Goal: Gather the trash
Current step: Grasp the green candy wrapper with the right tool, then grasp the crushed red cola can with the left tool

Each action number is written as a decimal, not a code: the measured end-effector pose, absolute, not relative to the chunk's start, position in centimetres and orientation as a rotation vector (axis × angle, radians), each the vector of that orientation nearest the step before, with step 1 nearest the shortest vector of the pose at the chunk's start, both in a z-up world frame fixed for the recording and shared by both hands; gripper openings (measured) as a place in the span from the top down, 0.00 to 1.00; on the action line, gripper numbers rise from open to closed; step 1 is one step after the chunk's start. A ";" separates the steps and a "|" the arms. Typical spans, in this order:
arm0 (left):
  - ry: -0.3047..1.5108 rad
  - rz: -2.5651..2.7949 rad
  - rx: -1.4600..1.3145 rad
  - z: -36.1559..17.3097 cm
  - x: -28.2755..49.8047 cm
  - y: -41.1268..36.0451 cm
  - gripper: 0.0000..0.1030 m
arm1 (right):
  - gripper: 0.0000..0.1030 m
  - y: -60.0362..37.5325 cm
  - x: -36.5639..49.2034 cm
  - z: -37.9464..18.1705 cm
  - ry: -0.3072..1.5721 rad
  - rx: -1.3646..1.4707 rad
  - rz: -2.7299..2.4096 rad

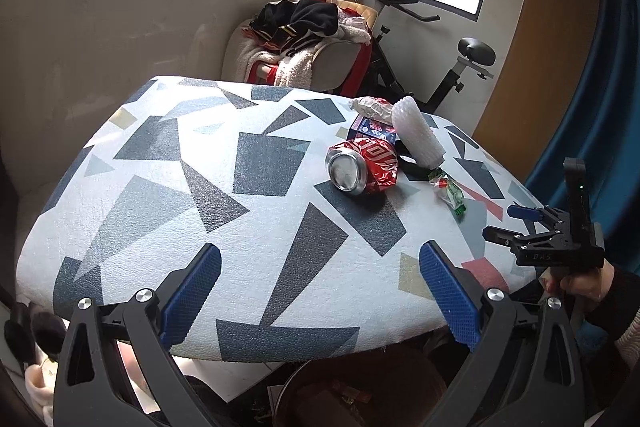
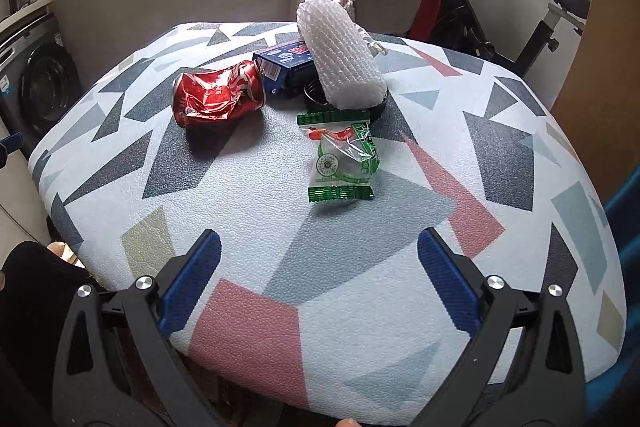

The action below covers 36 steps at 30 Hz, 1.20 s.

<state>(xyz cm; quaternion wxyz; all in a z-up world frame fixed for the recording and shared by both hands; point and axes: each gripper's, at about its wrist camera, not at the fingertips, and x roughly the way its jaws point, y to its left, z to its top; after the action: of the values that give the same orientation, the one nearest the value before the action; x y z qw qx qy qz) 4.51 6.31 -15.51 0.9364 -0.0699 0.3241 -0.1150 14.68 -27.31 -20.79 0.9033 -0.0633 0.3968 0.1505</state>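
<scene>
Behind the worktop (image 2: pixel 360 307) I saw an armchair heaped with clothes (image 1: pixel 312 27) and an exercise bike (image 1: pixel 452 67) by the window; a bin (image 1: pixel 360 395) sat under the near edge. On the patterned worktop the trash lay clustered toward the far side. A white foam net sleeve (image 2: pixel 340 59) leaned tilted over a blue carton (image 2: pixel 288 67) and a dark round thing, blocking both from my right. A crushed red can (image 2: pixel 218 99) lay on its side just left of the carton, its long axis running across my right view, its base turned toward my left camera. A green candy wrapper (image 2: pixel 340 159) lay flat nearest me, lengthwise toward my right claw (image 2: pixel 320 283), apart from the can. Both that claw and my left claw (image 1: pixel 320 291) stood spread wide, pinching nothing.
</scene>
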 end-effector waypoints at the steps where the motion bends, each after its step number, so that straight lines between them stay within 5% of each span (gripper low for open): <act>1: 0.667 -0.236 -0.145 -15.7 4.9 6.2 0.06 | 0.06 -27.4 15.6 -20.9 0.820 -0.133 0.310; 10: 0.712 -0.261 -0.229 -16.5 9.3 5.4 0.06 | 0.14 -26.5 23.1 -22.3 0.872 -0.149 0.333; 13: 0.742 -0.264 -0.292 -16.8 11.2 5.1 0.06 | 0.23 -25.8 24.6 -23.0 0.906 -0.182 0.321; 16: 0.770 -0.268 -0.366 -16.8 13.3 4.5 0.06 | 0.51 -25.3 25.1 -23.6 0.925 -0.195 0.340; 19: 0.807 -0.248 -0.438 -17.2 15.9 3.6 0.08 | 0.57 -25.2 24.6 -23.6 0.892 -0.210 0.362; 24: 0.883 -0.204 -0.541 -18.5 20.1 1.7 0.23 | 0.68 -25.7 24.0 -23.3 0.863 -0.183 0.362; 31: 0.928 -0.076 -0.502 -20.2 24.0 -0.4 0.30 | 0.70 -26.1 23.9 -23.3 0.860 -0.155 0.357; 36: 0.960 -0.029 -0.466 -21.6 25.2 -0.7 0.48 | 0.71 -26.1 23.8 -23.3 0.857 -0.153 0.358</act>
<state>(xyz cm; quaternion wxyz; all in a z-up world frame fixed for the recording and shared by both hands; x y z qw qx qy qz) 25.15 -0.68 -21.56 0.8609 -0.2223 0.4574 -0.0136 23.83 -26.10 -23.30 0.8912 -0.0736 0.4130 0.1724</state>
